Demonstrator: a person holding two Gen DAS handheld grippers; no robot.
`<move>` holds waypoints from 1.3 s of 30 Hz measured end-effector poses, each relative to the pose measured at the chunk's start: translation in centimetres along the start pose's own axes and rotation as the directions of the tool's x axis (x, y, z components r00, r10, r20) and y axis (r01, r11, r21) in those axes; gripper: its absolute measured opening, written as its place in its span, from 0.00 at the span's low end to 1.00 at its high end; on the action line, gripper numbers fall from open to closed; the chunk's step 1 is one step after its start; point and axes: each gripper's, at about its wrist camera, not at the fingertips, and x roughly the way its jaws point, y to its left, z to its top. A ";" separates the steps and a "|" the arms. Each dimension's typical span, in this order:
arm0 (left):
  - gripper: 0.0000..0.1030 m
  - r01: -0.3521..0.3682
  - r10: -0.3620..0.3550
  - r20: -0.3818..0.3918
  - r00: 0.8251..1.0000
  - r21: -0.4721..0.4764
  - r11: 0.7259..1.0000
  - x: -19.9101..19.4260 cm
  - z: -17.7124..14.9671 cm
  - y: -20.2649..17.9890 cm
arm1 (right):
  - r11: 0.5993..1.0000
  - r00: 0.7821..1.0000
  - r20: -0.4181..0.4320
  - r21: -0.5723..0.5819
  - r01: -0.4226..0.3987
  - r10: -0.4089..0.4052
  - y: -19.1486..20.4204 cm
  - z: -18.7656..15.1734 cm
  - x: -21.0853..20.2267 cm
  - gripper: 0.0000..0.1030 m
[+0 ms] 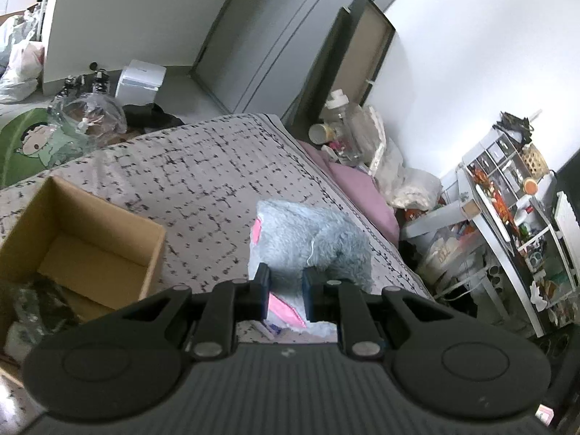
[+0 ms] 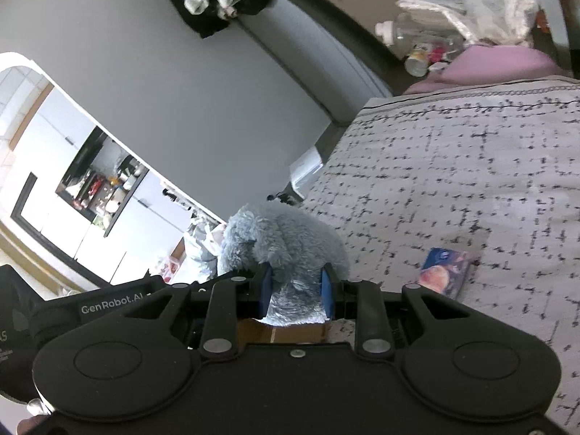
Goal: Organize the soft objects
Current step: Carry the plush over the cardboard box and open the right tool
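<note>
A grey plush toy with pink ears (image 1: 311,243) is held between both grippers above the patterned bedspread (image 1: 188,170). My left gripper (image 1: 285,282) is shut on the lower part of the plush, near a pink ear. My right gripper (image 2: 295,284) is shut on the same grey plush (image 2: 282,243), whose fluffy bulk rises past the fingers. An open cardboard box (image 1: 83,239) stands on the bed to the left of the left gripper, with dark soft items in its near corner. Part of the box (image 2: 286,331) shows under the right gripper.
A small blue packet (image 2: 447,272) lies on the bedspread (image 2: 453,181) right of the right gripper. A pink pillow (image 1: 362,192) lies at the bed's far edge. Bottles and bags (image 1: 344,127) crowd beyond it. A cluttered white shelf (image 1: 514,217) stands right.
</note>
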 end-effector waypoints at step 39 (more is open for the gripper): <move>0.09 -0.121 0.110 -0.069 0.992 -0.186 0.975 -0.4 2.9 16.3 | 0.992 0.971 -0.220 -0.105 0.071 -0.092 7.6 -7.0 11.5 0.32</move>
